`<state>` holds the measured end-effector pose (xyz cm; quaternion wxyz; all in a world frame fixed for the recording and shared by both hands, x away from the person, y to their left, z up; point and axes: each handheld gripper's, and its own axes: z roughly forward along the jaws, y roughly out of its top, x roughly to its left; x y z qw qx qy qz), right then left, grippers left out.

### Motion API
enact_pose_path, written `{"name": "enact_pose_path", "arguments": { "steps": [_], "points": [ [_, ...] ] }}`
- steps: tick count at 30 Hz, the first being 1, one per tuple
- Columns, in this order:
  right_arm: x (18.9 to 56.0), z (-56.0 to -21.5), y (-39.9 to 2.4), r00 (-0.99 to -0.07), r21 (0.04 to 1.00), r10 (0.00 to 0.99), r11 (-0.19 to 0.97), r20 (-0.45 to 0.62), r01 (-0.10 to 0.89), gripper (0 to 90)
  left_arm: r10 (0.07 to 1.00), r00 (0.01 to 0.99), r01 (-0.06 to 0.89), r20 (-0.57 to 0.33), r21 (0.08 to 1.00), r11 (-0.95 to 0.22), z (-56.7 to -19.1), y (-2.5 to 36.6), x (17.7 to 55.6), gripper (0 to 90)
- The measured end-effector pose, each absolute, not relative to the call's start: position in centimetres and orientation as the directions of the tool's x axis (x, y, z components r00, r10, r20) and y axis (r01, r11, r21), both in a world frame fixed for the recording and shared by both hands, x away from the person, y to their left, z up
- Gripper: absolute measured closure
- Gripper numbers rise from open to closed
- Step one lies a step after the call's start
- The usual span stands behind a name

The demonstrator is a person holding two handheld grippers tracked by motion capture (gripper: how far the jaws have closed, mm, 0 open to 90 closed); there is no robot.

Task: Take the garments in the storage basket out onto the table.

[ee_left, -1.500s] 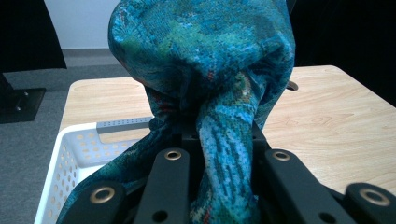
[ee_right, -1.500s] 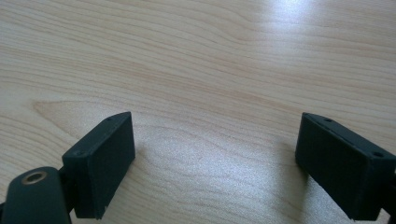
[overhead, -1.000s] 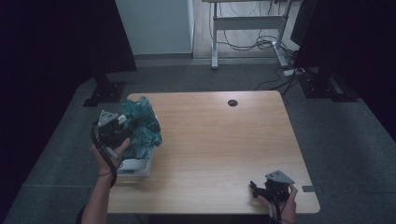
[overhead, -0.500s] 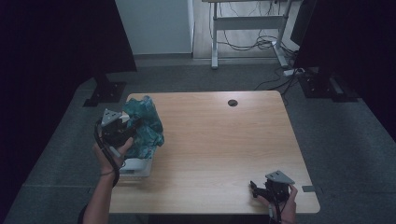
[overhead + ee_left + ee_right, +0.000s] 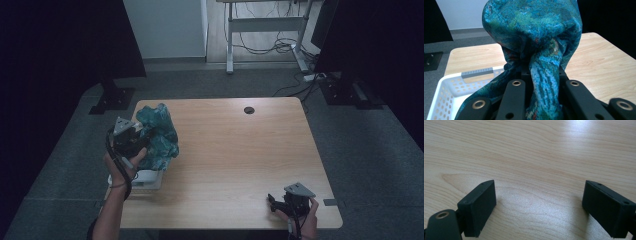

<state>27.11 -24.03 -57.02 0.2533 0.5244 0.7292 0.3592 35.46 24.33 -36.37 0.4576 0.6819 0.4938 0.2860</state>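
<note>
At nine o'clock on the pale wooden desk (image 5: 235, 150), the left gripper (image 5: 131, 140) is lifting a crumpled teal patterned cloth (image 5: 159, 136) above a white perforated plastic basket (image 5: 145, 178), which is sitting at the desk's near-left edge. Its jaws are clamping a twisted fold of the cloth (image 5: 534, 50), so the fabric is bunching into a hanging knot over the basket's rim (image 5: 447, 85) rather than spreading flat; that pinch probably lets the person carry the whole bundle with one hand. Whether the cloth is going into or coming out of the basket cannot be told. Over at five o'clock, the right gripper (image 5: 285, 202) is resting low on the bare desk, its jaws (image 5: 539, 207) standing wide apart with nothing between them, apparently waiting clear of the work. A small dark round hole (image 5: 249, 110) is showing at twelve o'clock.
</note>
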Motion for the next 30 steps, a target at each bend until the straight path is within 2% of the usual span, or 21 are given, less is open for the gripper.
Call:
{"name": "enact_pose_path", "arguments": {
  "steps": [30],
  "points": [
    [27.1, -57.0, -24.0, -0.321, 0.790, 0.947, 0.192, 0.007, 0.582, 11.5, 0.917, 0.391, 0.409, -0.074, 0.907, -0.101, -36.9, 22.5, 35.6, 77.4]
  ]
}}
